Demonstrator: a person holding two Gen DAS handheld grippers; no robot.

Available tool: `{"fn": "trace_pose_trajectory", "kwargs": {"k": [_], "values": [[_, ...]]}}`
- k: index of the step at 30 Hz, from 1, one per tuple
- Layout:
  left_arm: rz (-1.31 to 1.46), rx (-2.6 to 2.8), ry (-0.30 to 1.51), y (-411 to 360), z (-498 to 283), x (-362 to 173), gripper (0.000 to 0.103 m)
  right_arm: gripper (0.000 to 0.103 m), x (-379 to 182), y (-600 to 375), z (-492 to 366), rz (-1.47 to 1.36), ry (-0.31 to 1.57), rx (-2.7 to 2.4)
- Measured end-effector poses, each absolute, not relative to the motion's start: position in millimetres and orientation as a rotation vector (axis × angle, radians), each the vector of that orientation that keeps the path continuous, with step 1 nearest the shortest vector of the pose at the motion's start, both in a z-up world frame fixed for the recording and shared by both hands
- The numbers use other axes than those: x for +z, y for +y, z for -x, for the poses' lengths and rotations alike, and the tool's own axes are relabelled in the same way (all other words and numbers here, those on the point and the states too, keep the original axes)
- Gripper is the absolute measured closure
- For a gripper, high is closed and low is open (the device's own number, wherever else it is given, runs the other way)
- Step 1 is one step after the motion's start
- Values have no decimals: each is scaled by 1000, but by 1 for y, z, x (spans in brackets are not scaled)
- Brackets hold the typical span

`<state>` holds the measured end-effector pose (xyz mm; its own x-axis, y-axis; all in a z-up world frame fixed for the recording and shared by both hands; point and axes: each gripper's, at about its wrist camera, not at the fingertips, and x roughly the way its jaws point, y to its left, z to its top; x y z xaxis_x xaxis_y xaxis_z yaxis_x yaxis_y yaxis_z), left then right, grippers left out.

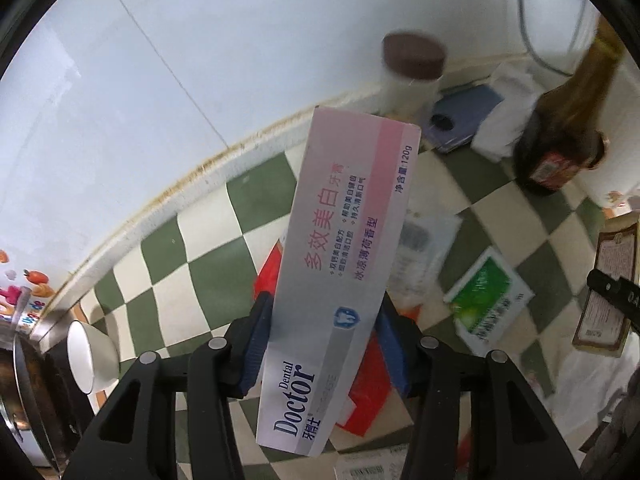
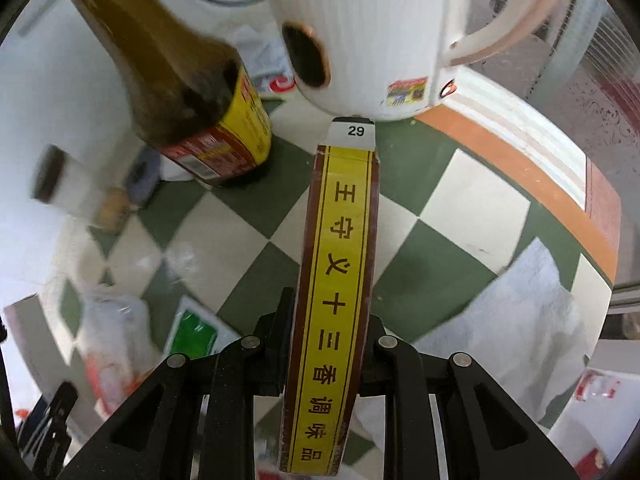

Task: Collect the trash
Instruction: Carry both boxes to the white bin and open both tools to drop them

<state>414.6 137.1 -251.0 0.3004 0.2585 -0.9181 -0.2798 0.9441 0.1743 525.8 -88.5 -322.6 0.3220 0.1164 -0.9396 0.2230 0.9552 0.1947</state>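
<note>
Trash fills both my claws, one box each: my left gripper [image 1: 320, 344] clamps a white-and-pink toothpaste box [image 1: 340, 272], and my right gripper [image 2: 326, 344] is closed on a narrow yellow-and-brown seasoning box [image 2: 336, 300]. Both hang over the green-and-cream checkered counter [image 2: 432, 248], near one brown sauce bottle [image 2: 192, 80] and one white kettle [image 2: 368, 32].

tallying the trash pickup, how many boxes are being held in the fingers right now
2. The toothpaste box is clamped in the left gripper; the yellow seasoning box is clamped in the right gripper. More packets lie on the checkered cloth, some possibly hidden.
</note>
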Motion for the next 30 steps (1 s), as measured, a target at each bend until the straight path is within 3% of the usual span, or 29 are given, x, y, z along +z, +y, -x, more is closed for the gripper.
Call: {"fn": "trace_pose_trajectory", "kwargs": {"k": [8, 17, 23, 30], "values": [[-19, 239, 1104, 55, -392, -178, 57, 79, -253, -175, -468, -433, 1118, -11], [-127, -104, 1045, -143, -349, -138, 57, 80, -219, -339, -347, -500, 1006, -176], [-239, -341, 1101, -284, -308, -174, 57, 80, -255, -455, -238, -591, 1029, -377], [-370, -562, 1281, -414, -251, -295, 57, 80, -368, -544, -127, -745, 1110, -562]]}}
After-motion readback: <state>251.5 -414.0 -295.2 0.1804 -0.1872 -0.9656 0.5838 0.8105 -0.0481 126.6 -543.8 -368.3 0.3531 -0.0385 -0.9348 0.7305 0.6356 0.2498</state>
